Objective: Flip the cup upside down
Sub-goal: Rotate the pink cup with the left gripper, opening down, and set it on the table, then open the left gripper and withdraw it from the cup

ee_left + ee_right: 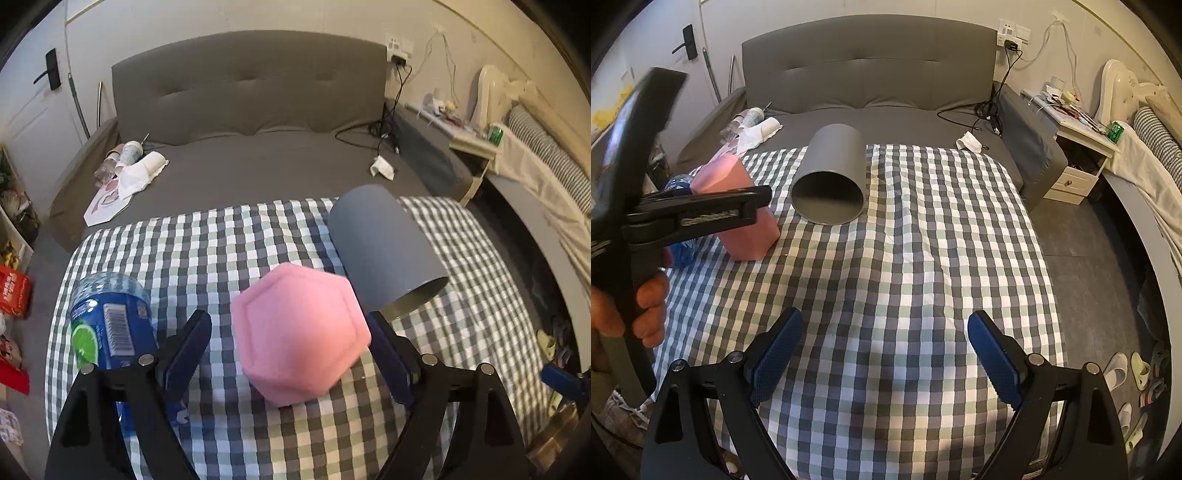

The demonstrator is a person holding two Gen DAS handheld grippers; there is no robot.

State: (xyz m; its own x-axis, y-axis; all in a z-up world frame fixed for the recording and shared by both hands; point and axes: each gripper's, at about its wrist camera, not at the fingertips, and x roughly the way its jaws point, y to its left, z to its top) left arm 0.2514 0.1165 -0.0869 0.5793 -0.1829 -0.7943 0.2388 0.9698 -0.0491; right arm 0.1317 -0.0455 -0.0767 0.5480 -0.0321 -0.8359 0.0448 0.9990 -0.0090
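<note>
A pink hexagonal cup (301, 334) stands base-up on the checked cloth (221, 236). My left gripper (291, 332) is open, its jaws on either side of the cup and apart from it. The cup also shows in the right wrist view (746, 218), partly hidden by the left gripper (701, 214) held in a hand. My right gripper (886, 332) is open and empty above the cloth (905, 258), nearer the front.
A grey cylinder (384, 247) lies on its side right of the cup, its mouth toward me (829, 181). A blue plastic bottle (107, 321) lies left of the cup. Cups and paper (129, 162) sit on the grey bed. A nightstand (1078, 155) and slippers (1137, 373) are at right.
</note>
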